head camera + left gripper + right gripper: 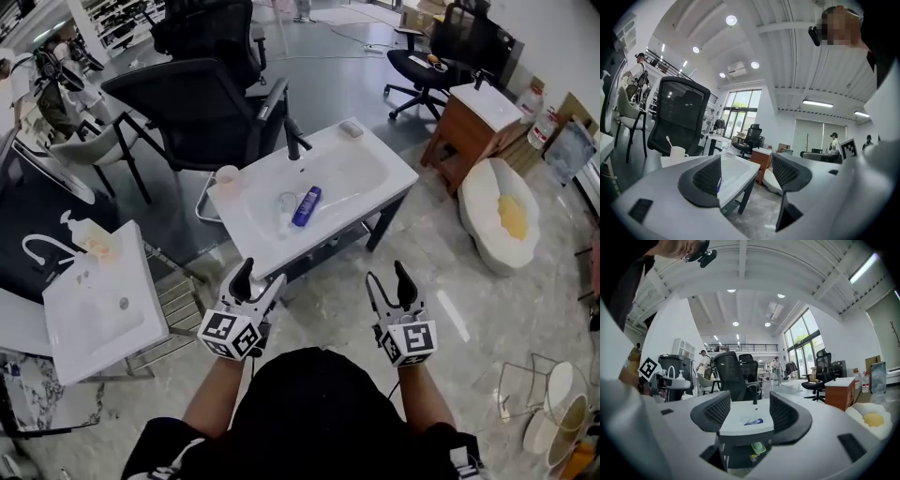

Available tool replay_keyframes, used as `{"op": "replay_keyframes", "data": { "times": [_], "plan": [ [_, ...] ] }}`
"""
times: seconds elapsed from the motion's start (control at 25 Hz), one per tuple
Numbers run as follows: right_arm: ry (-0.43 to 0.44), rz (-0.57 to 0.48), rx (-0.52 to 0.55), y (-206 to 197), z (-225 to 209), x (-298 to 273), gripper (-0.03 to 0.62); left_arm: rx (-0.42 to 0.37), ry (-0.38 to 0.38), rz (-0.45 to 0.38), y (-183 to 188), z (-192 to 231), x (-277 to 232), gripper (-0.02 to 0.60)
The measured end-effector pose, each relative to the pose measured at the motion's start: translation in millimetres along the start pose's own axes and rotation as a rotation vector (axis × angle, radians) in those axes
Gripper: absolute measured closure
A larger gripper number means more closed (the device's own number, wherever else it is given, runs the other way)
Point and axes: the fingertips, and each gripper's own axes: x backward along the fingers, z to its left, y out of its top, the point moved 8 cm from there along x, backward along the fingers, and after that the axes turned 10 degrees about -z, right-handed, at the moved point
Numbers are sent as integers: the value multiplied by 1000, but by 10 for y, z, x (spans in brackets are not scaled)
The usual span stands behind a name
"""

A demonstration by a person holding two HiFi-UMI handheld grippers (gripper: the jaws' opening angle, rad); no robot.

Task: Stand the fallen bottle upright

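A blue bottle [307, 205] lies on its side in the bowl of a white sink [395, 174] on a dark stand, beside a clear item [286, 202]. Both grippers are held level over the floor, short of the sink's near edge. My left gripper [260, 278] is open and empty; in its own view, my left gripper [745, 176] frames the sink's corner [738, 171], and a sliver of the blue bottle [719, 184] shows past one jaw. My right gripper [388, 277] is open and empty too. The right gripper view has the bottle [754, 422] between the spread jaws of my right gripper [751, 414], far off.
A black faucet [295, 141], a white cup [227, 178] and a grey soap bar [352, 128] sit on the sink's rim. A black office chair [206, 112] stands behind it. A second white sink [94, 300] is at left, a wooden cabinet [478, 122] and a white cushion [502, 220] at right.
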Motion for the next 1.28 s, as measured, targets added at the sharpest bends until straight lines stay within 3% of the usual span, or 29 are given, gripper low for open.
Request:
{"op": "replay_keyframes", "data": {
  "times": [0.4,0.64,0.8,0.96,1.12,1.28],
  "plan": [
    [32,29,-56,-190,-427,-294,324,-11,24,44,-117,-16,-438,239],
    [71,65,-41,-221,-462,-821,324,17,49,31,-155,386,-776,239],
    [111,67,-3,-192,-522,-1255,324,6,17,32,-143,631,-1092,239],
    [136,73,-80,-264,-552,-1759,327,-3,1,22,-76,910,-1331,239],
    [182,124,-96,-434,-522,-2258,330,-4,4,16,-52,1168,-1456,240],
    [243,199,-82,-671,-403,-2671,330,44,18,21,-86,1409,-1453,239]
  ]
}}
